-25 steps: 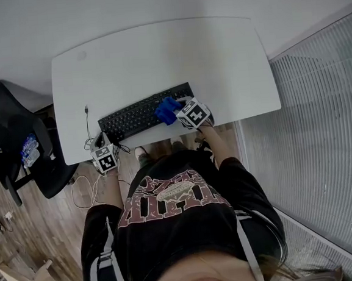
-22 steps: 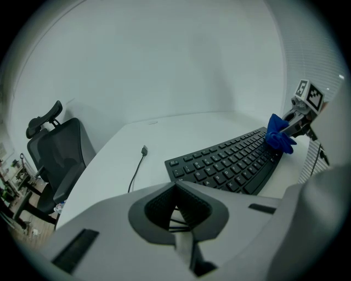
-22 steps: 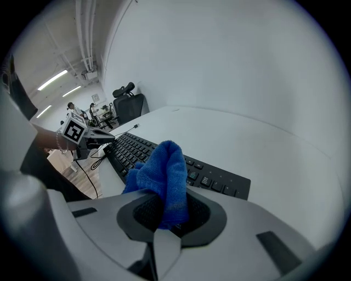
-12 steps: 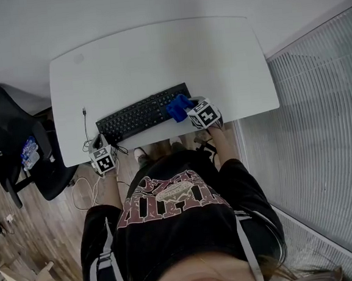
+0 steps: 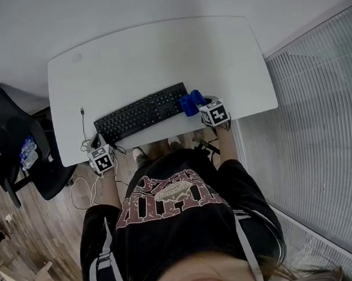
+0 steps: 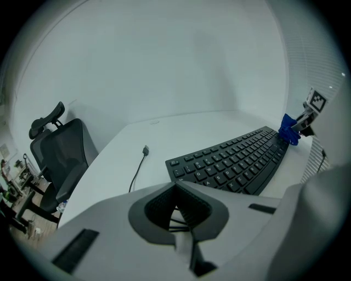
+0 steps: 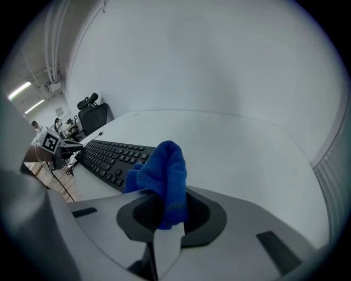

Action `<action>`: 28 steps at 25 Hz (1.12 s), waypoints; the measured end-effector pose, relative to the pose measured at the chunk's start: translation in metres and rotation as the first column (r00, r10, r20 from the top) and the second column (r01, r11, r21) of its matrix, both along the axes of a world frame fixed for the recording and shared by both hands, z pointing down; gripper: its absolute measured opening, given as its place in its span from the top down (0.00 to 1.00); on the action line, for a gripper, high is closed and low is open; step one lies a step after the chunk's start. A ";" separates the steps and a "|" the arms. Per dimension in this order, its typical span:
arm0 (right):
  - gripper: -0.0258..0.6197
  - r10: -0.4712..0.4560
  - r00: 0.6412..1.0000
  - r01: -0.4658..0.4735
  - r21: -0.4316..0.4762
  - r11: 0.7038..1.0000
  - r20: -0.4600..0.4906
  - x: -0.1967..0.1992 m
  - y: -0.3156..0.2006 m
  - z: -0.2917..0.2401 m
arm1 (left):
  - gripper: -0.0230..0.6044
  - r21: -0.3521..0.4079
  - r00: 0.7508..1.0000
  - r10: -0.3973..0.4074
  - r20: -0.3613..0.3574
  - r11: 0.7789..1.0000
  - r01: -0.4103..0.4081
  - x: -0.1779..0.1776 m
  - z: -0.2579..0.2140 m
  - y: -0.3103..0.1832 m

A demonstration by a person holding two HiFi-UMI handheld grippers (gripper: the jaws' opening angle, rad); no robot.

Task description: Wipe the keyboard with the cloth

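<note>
Sliding rightward off the keyboard [image 5: 140, 113] end, pinching cloth [image 5: 190, 102] in right tongs [image 5: 198, 105] near the surface [image 5: 156, 53] edge, pressing left tongs [image 5: 98, 143] together at its near-left edge.

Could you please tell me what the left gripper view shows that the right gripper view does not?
Only the left gripper view looks into the left tool: its jaws are together, with nothing between them. Only the right gripper view looks into the right tool, shut on the blue cloth, and it shows ceiling lights. Both show the black keyboard, the white table, the black office chair and the cloth.
</note>
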State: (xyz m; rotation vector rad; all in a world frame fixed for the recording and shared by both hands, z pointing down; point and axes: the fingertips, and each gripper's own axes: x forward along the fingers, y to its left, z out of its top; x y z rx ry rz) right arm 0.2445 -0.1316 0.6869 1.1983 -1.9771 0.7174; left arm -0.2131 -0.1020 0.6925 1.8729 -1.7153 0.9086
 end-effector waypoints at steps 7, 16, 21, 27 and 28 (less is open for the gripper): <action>0.86 0.072 0.996 -0.072 0.008 0.997 0.046 0.018 -0.003 -0.001 | 0.91 0.003 1.000 -0.009 0.005 1.000 0.009 0.002 0.002 0.000; 0.86 0.102 0.987 -0.111 0.070 0.991 0.127 0.005 -0.016 -0.033 | 0.91 0.015 0.999 0.016 0.041 1.000 -0.017 0.003 -0.003 -0.001; 0.86 0.070 0.987 -0.085 0.100 0.991 0.146 -0.009 -0.025 -0.046 | 0.91 0.036 1.000 0.007 0.015 0.999 -0.008 0.008 -0.015 -0.004; 0.86 0.017 0.986 -0.038 0.123 0.992 0.168 -0.035 -0.033 -0.058 | 0.91 0.071 0.999 0.028 -0.022 0.997 -0.027 0.021 -0.028 -0.012; 0.86 0.004 0.985 -0.027 0.128 0.991 0.171 -0.040 -0.033 -0.060 | 0.91 0.078 0.999 0.036 -0.021 0.996 -0.034 0.025 -0.031 -0.013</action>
